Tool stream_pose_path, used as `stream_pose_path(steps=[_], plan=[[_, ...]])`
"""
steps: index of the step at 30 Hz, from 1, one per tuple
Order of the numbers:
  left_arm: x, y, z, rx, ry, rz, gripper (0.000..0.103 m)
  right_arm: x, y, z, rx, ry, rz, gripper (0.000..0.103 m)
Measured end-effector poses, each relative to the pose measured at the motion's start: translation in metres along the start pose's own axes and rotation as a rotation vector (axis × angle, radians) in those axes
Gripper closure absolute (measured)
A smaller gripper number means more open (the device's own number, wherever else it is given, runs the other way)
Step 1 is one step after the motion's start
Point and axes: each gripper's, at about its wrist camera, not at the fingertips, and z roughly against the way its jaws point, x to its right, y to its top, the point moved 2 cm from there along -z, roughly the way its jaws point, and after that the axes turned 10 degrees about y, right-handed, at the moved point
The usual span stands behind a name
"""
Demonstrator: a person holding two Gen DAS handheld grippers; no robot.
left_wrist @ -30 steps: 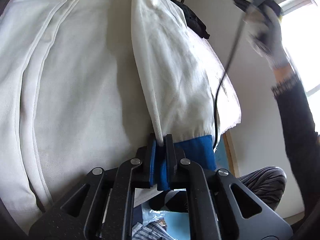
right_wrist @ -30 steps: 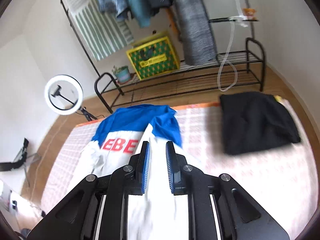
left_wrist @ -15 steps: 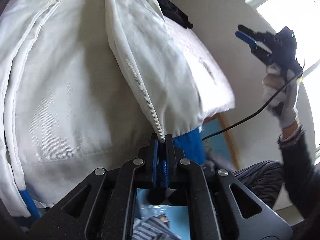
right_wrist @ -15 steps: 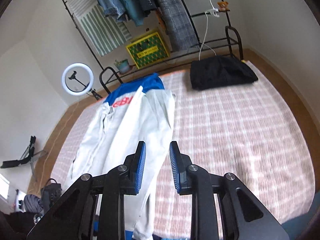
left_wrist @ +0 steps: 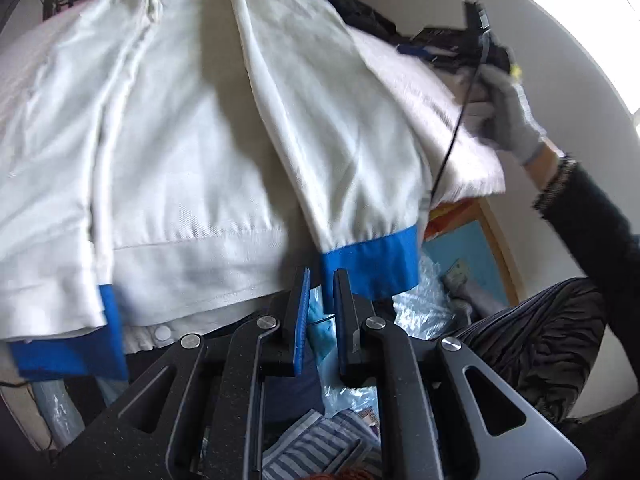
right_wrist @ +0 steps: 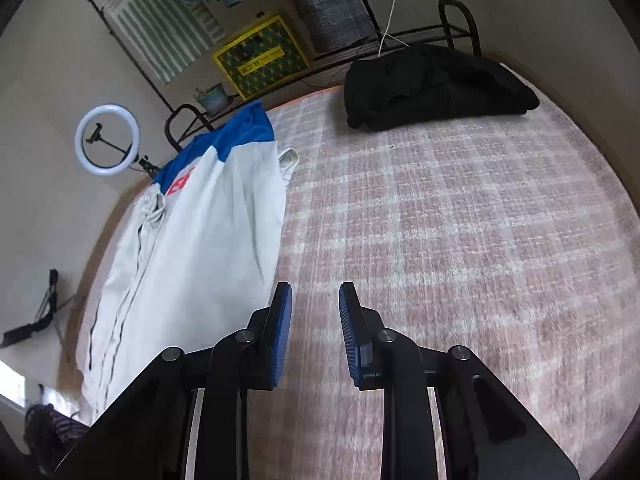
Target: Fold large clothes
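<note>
I see my left gripper [left_wrist: 320, 280] with its jaws slightly spread and nothing between them; the blue cuff [left_wrist: 370, 262] of the jacket's sleeve hangs just beyond the tips, touching or nearly touching the right-hand finger, though I cannot tell which. The white jacket [left_wrist: 180, 152] lies spread flat on the checked bedspread [right_wrist: 440, 220], its hem at the near edge of the bed and its blue collar end at the far edge. One sleeve [left_wrist: 332, 120] is folded lengthwise over the jacket's body, running from the shoulder down to the hem. A second blue cuff [left_wrist: 64, 348] hangs off the near edge at the jacket's other side.

My right gripper [right_wrist: 315, 300] hovers above the bedspread, beside the jacket and apart from it, with the jaws spread wide and empty. In the left wrist view I see the gloved hand [left_wrist: 508, 116] that holds it, raised over the bed's side, blurred.

A folded black garment [right_wrist: 436, 84] rests on the bedspread at the far edge, well apart from the jacket. Beyond the jacket's collar stand a clothes rack [right_wrist: 400, 40] and a ring light [right_wrist: 107, 140].
</note>
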Motion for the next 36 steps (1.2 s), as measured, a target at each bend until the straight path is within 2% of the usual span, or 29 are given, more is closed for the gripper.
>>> stream_pose_path(steps=[4,7,9,11,13,16,18,21,24,26,28,30,31,32,33,36], plan=[[0.019,0.043,0.015,0.108,0.013,-0.042,0.094,0.007,0.024,-0.03,0.011,0.052,-0.005,0.08],[0.027,0.08,-0.001,0.164,0.04,-0.061,0.094,0.009,0.033,-0.055,-0.005,0.059,0.0,0.08],[0.02,0.088,-0.016,0.161,0.073,-0.063,0.094,0.008,0.036,-0.068,-0.027,0.062,0.016,0.08],[0.007,0.089,-0.038,0.141,0.127,-0.051,0.094,0.002,0.038,-0.08,-0.056,0.031,0.067,0.08],[-0.013,0.076,-0.055,0.1,0.14,-0.014,0.094,-0.004,0.04,-0.092,-0.08,0.003,0.114,0.08],[-0.036,0.065,-0.074,0.048,0.136,0.044,0.094,-0.021,0.038,-0.101,-0.071,0.108,0.137,0.08],[-0.042,0.062,-0.074,0.065,0.134,0.039,0.094,-0.041,0.035,-0.098,-0.056,0.203,0.207,0.08],[-0.04,0.06,-0.075,0.072,0.145,0.015,0.094,-0.058,0.031,-0.094,-0.047,0.259,0.296,0.08],[-0.039,0.061,-0.074,0.076,0.148,0.004,0.095,-0.046,0.035,-0.096,-0.048,0.226,0.279,0.08],[-0.034,0.059,-0.069,0.08,0.143,0.004,0.094,-0.03,0.042,-0.096,-0.047,0.159,0.265,0.08],[-0.032,0.057,-0.068,0.085,0.143,-0.005,0.095,-0.018,0.049,-0.099,-0.049,0.038,0.288,0.08],[-0.031,0.055,-0.067,0.088,0.145,-0.006,0.095,-0.011,0.059,-0.106,-0.046,0.028,0.291,0.08],[-0.031,0.056,-0.068,0.088,0.143,-0.005,0.095,-0.01,0.064,-0.109,-0.04,0.049,0.285,0.071],[-0.031,0.055,-0.068,0.088,0.142,-0.005,0.095,-0.012,0.069,-0.111,-0.031,0.052,0.287,0.053],[-0.032,0.057,-0.068,0.088,0.141,-0.005,0.095,-0.013,0.074,-0.114,-0.02,0.052,0.288,0.045],[-0.033,0.058,-0.069,0.089,0.141,-0.007,0.095,-0.02,0.087,-0.122,0.009,0.115,0.277,0.043]])
